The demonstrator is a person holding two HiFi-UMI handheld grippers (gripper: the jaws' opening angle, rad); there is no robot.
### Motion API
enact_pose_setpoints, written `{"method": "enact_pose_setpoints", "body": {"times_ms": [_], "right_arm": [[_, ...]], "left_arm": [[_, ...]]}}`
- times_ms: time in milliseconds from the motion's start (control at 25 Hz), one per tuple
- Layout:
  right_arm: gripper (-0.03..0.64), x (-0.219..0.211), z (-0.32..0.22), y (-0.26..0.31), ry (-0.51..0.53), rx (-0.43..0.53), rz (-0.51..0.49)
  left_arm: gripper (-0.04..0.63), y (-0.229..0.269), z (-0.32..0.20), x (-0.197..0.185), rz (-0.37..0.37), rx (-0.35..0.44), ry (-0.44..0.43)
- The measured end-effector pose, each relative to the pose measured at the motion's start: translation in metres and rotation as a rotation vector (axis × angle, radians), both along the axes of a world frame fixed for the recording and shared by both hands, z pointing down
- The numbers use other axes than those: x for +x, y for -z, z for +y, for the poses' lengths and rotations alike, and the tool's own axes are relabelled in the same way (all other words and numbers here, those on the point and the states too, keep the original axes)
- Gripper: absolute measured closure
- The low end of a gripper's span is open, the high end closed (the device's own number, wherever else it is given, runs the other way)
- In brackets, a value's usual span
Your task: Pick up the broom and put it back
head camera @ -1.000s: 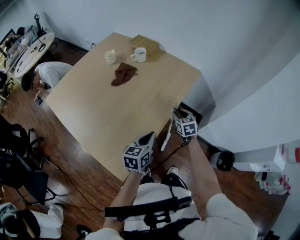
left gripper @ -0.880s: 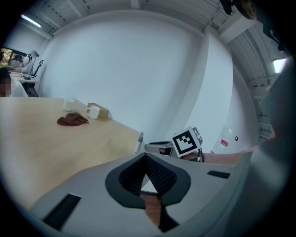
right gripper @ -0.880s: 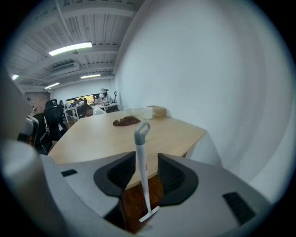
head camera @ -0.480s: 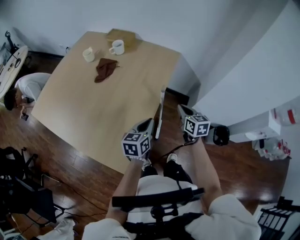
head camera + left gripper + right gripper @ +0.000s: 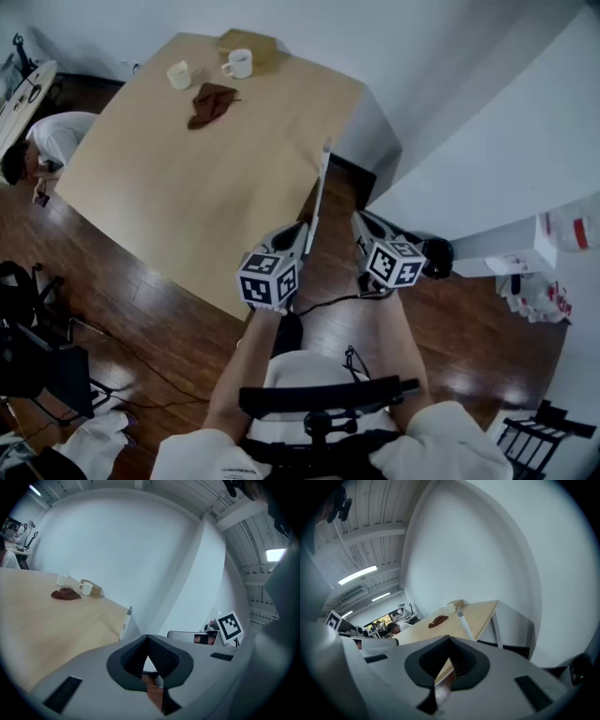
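The broom's white handle (image 5: 319,192) stands upright against the table's near corner, and its head is hidden. It shows as a thin white stick in the left gripper view (image 5: 125,622) and the right gripper view (image 5: 464,620). My left gripper (image 5: 301,229) hovers just left of the handle's lower part, jaws together and empty. The right gripper (image 5: 357,217) is a little to the handle's right, apart from it, shut with nothing between its pads.
The wooden table (image 5: 178,197) carries two mugs (image 5: 179,75), a brown cloth (image 5: 212,101) and a cardboard box (image 5: 248,42) at its far end. A person (image 5: 52,141) crouches at the left. A black round object (image 5: 437,257) and a cable lie on the floor by the white wall.
The right gripper has moved away from the handle to its right and risen. The left gripper has shifted towards the handle. The handle now stands between the two grippers.
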State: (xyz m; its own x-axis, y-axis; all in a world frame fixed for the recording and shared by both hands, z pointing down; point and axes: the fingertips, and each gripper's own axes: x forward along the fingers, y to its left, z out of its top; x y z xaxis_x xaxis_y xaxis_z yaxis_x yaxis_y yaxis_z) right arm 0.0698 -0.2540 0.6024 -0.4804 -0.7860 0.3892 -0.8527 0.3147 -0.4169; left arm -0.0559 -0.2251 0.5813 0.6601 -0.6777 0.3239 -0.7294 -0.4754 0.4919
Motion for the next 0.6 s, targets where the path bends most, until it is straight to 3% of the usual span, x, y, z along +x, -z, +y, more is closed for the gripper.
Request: {"method": "enact_pose_setpoints", "body": {"times_ms": [240,600], "right_arm": [[0.606,0.015,0.125,-0.022,0.028,-0.027,-0.015],[0.606,0.075,0.338,-0.003,0.011,-0.003,-0.083]], "left_arm": [[0.606,-0.013,0.079,0.005,-0.033,0.011,0.006],[0.606,0.001,0.293,0.038,-0.117,0.024,0.030]]}}
